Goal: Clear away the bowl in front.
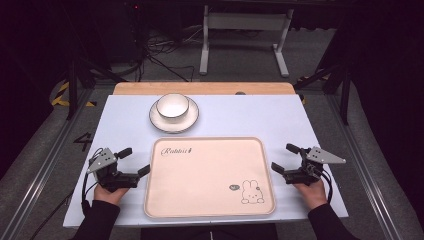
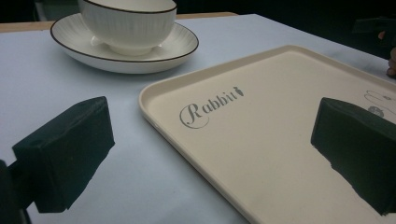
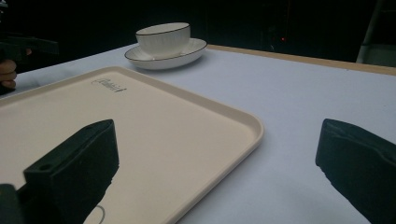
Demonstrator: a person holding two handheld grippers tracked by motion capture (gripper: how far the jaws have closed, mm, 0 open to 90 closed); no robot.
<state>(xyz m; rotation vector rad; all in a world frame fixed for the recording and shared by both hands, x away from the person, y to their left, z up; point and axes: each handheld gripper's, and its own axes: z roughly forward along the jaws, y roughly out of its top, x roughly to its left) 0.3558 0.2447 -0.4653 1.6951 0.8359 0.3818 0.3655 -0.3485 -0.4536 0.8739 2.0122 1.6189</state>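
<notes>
- Left tongs (image 1: 134, 161) – jaws wide, empty – sit at the tray's (image 1: 210, 200) left edge, lower left of frame.
- Right tongs (image 1: 285, 158) – also wide, empty – at its right edge.
- Bowl (image 1: 172, 105) on saucer (image 1: 173, 124), upper centre of worktop (image 1: 125, 120).

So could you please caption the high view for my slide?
Open grippers, left and right, flank an empty tray; bowl on saucer behind.
</notes>
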